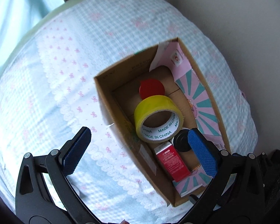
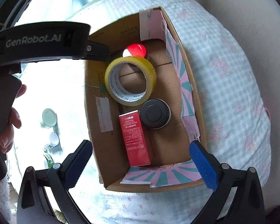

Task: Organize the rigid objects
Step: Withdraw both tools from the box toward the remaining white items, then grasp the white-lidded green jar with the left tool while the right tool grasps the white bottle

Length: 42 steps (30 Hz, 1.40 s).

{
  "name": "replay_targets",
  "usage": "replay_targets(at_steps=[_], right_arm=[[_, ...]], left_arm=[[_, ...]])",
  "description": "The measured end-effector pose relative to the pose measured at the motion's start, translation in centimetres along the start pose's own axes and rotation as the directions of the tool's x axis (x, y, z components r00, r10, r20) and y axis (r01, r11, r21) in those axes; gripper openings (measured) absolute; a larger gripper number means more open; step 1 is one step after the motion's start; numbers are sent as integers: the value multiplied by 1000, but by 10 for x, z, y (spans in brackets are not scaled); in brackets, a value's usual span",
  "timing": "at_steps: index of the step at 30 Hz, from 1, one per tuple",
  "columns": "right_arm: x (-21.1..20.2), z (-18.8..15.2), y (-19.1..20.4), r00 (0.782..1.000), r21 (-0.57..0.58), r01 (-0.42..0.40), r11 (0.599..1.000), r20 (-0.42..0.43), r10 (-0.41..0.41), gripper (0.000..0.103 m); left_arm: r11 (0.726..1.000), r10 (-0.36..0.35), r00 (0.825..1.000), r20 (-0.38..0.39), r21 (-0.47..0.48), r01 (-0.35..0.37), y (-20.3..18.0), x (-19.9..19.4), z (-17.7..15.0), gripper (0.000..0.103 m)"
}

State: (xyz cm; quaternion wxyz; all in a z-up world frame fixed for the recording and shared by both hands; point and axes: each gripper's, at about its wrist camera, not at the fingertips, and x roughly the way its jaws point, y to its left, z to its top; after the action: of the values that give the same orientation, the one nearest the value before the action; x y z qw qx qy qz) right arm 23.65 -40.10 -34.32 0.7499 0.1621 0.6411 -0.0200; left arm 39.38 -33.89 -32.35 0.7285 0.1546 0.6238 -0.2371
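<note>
Gingham bedspread (image 1: 121,28); cardboard box (image 2: 95,130) holds "MADE IN CHINA" tape (image 2: 130,80); both fingers wide, empty.

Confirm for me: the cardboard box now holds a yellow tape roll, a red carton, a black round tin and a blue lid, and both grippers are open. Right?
Not quite. The lid at the far end of the cardboard box is red, not blue; the left wrist view shows it. The yellow tape roll, red carton and black round tin are inside, and the left gripper and right gripper are open.
</note>
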Motion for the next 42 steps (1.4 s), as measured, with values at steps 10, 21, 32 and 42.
replay_targets(at_steps=[10, 21, 32, 42], right_arm=[[-58, -6, 26, 997, -96, 24, 995, 80, -17, 103], [-122, -25, 92, 993, -267, 65, 961, 116, -34, 103], [-113, -65, 196, 987, -546, -8, 838, 131, 95, 103], [-57, -91, 286, 994, -780, -44, 624, 31, 109, 103]], left_arm=[[995, 44, 993, 110, -97, -34, 33, -97, -48, 103], [943, 165, 966, 199, -320, -95, 105, -189, -178, 103], [740, 293, 949, 113, -656, -150, 192, -210, -364, 103], [671, 211, 975, 66, -735, -96, 211, -147, -449, 103]])
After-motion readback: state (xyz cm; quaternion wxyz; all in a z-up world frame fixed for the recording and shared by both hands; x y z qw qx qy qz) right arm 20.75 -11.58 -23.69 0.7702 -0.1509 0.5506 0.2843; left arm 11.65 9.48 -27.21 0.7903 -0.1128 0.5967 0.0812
